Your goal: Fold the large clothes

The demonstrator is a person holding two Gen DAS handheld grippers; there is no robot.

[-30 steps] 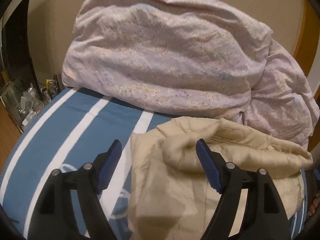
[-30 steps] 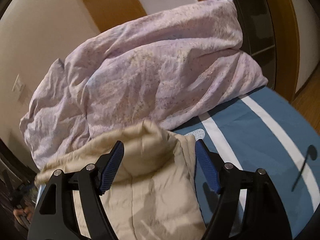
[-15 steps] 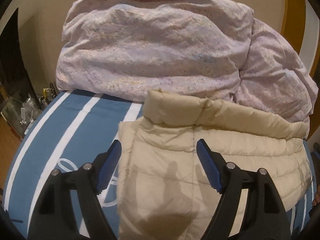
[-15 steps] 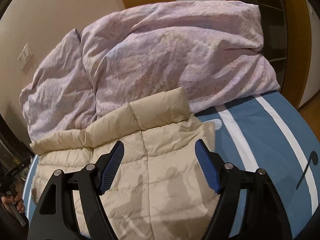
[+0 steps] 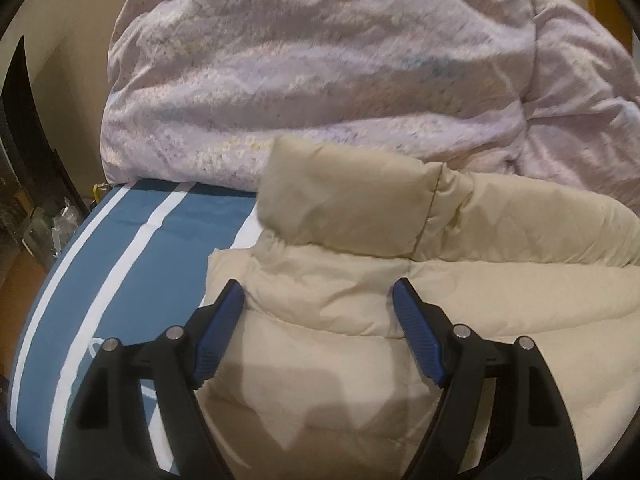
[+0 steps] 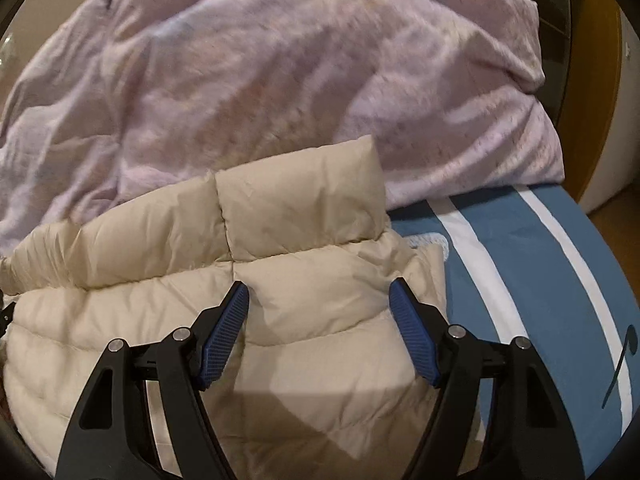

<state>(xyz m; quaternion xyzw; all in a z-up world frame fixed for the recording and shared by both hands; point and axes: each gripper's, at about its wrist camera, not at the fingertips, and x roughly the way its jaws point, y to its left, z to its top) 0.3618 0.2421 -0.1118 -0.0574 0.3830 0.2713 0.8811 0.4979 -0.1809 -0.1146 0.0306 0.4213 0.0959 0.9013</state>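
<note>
A beige quilted puffer jacket (image 5: 400, 320) lies flat on the blue bed, its stand-up collar (image 5: 344, 204) towards the far side. My left gripper (image 5: 318, 300) hovers open just over the jacket's left shoulder, below the collar, blue pads wide apart with only flat fabric between them. In the right wrist view the same jacket (image 6: 200, 320) fills the lower left, collar (image 6: 296, 204) upright. My right gripper (image 6: 320, 300) stands open over the jacket's right shoulder, pads not pressing the cloth.
A crumpled lilac duvet (image 5: 320, 72) is heaped behind the jacket, against the wall (image 6: 260, 80). The blue bedcover with white stripes (image 5: 132, 256) shows left of the jacket and to its right (image 6: 540, 280). Clutter stands on the floor beyond the bed's left edge (image 5: 44, 224).
The jacket, bunched a second ago, now lies spread flat with its collar up. Both grippers have dropped lower and closer to the jacket's shoulders, jaws unchanged.
</note>
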